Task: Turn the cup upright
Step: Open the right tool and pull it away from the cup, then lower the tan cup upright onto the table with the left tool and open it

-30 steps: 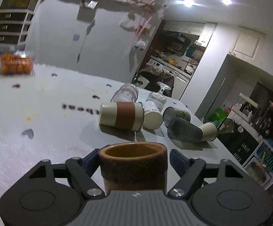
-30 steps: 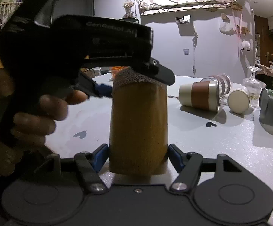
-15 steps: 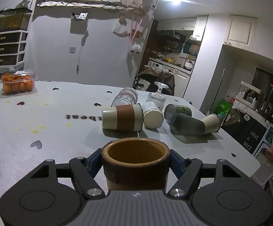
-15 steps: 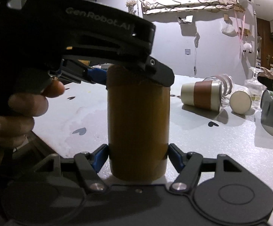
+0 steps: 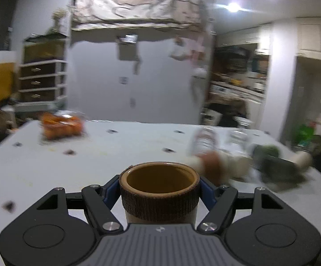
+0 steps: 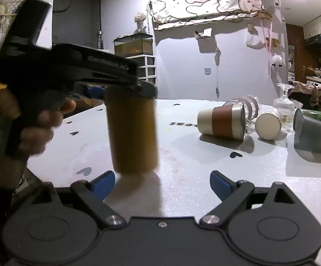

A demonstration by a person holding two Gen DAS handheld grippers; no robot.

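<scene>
Brown cup (image 6: 132, 133) stands mouth-up, gripped at its rim by the left tool (image 5: 159, 187), base at or just above the bench (image 6: 193, 166); the right tool (image 6: 162, 182) gapes released nearby. Best to settle the base flat before unclamping

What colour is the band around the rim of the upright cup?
Dark brown, ribbed band on a tan cup; clearest in the left wrist view.
</scene>
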